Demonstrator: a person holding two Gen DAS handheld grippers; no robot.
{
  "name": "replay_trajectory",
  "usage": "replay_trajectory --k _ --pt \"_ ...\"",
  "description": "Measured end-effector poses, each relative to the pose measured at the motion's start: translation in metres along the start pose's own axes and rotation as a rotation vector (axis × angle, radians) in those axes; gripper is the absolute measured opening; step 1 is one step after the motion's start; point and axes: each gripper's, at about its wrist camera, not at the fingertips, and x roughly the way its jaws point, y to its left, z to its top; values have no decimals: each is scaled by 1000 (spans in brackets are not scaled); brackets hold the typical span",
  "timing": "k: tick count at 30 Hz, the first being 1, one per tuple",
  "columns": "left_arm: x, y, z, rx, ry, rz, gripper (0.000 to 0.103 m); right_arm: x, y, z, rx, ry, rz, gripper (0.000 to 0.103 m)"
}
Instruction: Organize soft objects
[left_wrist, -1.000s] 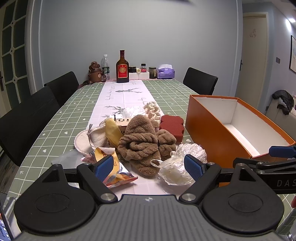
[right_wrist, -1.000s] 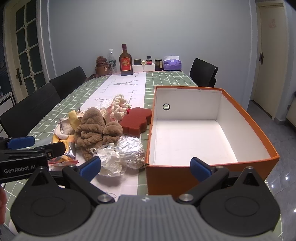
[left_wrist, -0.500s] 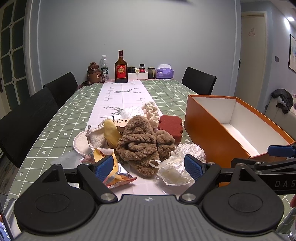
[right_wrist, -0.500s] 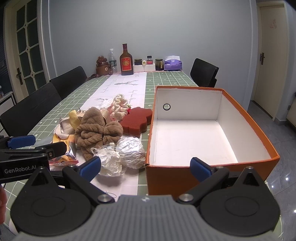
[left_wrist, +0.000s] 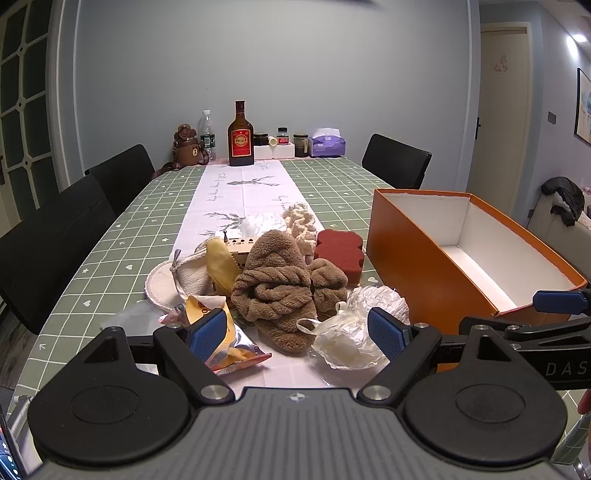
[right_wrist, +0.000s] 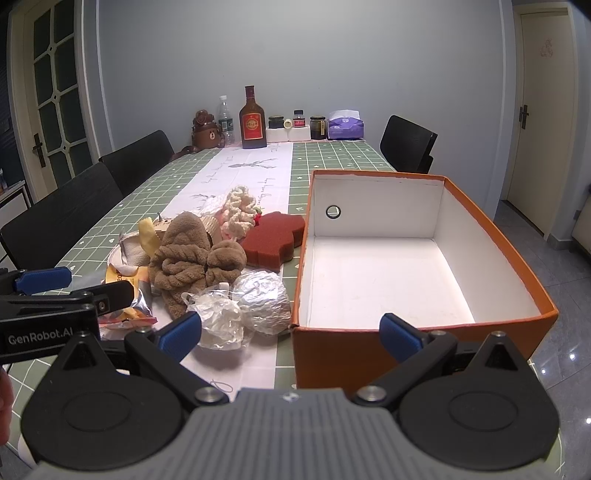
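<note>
Ahead of the left claw (left_wrist: 297, 329): brown fluffy slippers (left_wrist: 280, 284), dark red sponge (left_wrist: 339, 250), cream knit (left_wrist: 301, 221). Right of it, orange box (left_wrist: 413, 258), white inside. Underneath, green checked tablecloth (left_wrist: 122, 236) with white runner (left_wrist: 243, 192).

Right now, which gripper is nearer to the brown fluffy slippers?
Left. The left gripper hangs open just before the brown slippers, aimed at them. The right gripper, also open, faces the orange box, with the slippers off to its left.
</note>
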Motion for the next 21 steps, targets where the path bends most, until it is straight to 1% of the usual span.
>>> replay_trajectory --k 17,19,21 --pt "0 0 -1 -3 0 -3 101 1 1 1 -5 8 -2 100" --pt "-1 0 -1 -4 -3 -7 101 1 1 1 -7 6 -1 100" --pt "-3 0 -3 1 -24 -29 101 0 2 0 -10 1 3 100"
